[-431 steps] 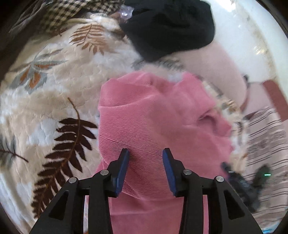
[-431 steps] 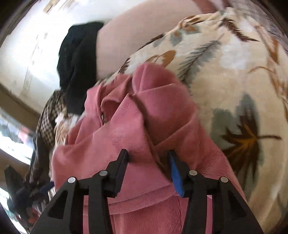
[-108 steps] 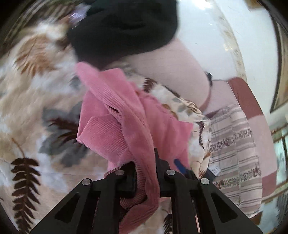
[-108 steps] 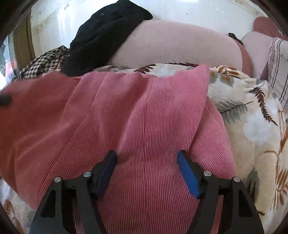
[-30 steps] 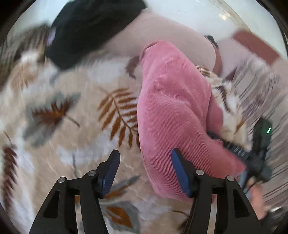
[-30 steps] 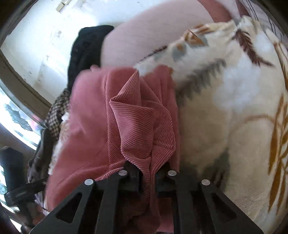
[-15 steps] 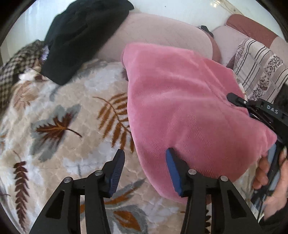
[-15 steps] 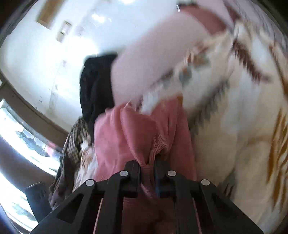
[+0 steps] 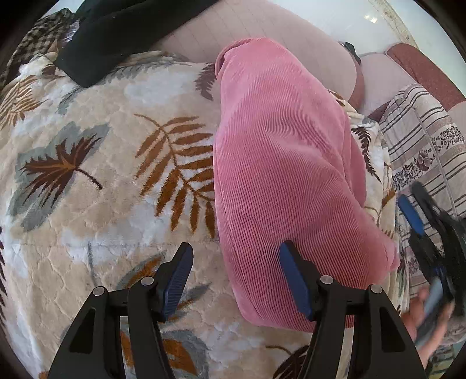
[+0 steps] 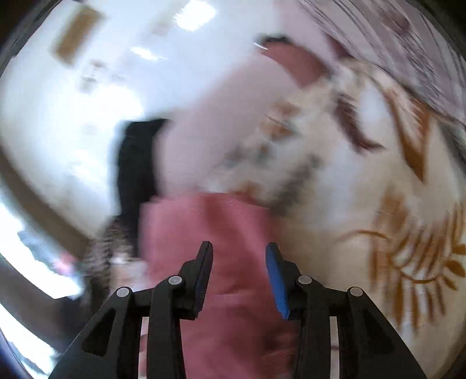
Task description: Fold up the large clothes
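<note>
A pink ribbed garment [image 9: 279, 163] lies folded into a long narrow bundle on the leaf-patterned blanket [image 9: 96, 163]. My left gripper [image 9: 236, 277] hovers over the bundle's near left edge, its jaws opening, the right finger above the cloth and the left over the blanket; nothing is pinched. In the blurred right wrist view, my right gripper [image 10: 238, 274] stands above the pink garment [image 10: 209, 233], its jaws opening with no cloth gripped between them. The right gripper [image 9: 422, 221] also shows at the right edge of the left wrist view, held by a hand [image 9: 422, 317].
A black garment [image 9: 122, 32] and a checked cloth [image 9: 32, 40] lie at the far left. A pale pink bolster [image 9: 256, 26] runs behind the bundle. A striped cushion [image 9: 422, 137] sits at the right.
The right gripper let go of the pink cloth, opened and rose away from it. The left gripper's jaws widened and it shifted closer over the bundle's left edge.
</note>
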Demonstrator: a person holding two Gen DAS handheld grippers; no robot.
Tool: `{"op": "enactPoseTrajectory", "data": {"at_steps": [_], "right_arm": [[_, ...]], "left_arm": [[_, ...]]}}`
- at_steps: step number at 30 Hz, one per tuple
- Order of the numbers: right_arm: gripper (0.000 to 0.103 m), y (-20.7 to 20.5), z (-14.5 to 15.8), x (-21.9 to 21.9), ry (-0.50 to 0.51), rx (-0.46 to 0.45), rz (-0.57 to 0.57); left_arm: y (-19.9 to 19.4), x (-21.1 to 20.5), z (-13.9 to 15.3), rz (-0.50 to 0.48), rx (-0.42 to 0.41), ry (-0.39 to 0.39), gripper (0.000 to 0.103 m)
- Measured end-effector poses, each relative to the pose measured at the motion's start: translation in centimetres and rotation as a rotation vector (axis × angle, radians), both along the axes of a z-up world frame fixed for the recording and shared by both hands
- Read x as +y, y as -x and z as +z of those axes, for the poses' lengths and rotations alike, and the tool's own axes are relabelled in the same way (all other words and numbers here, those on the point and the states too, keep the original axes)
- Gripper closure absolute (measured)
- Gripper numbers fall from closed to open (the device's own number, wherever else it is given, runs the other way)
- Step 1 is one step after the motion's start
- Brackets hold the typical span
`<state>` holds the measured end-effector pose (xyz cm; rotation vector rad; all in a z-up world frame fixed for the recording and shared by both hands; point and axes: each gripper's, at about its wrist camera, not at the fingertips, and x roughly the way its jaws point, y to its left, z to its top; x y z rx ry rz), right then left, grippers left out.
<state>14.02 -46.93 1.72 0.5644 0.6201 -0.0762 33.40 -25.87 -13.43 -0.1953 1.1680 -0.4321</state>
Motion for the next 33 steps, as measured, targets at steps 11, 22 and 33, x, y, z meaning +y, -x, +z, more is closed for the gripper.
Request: {"op": "enactPoseTrajectory", "data": {"at_steps": [11, 22, 33], "right_arm": [[0.068, -2.1, -5.8, 6.8, 0.441, 0.318, 0.163], [0.057, -3.4, -0.5, 2.6, 0.196, 0.211, 0.072], [0.051, -13.9, -7.9, -0.4, 0.182, 0.405, -0.051]], "left_arm": [[1.4, 2.0, -0.2, 0.044, 0.115, 0.165, 0.046], [-1.9, 2.7, 1.8, 0.065, 0.085, 0.196, 0.049], [-12.5, -3.6, -2.2, 0.123, 0.107, 0.076, 0.041]]}}
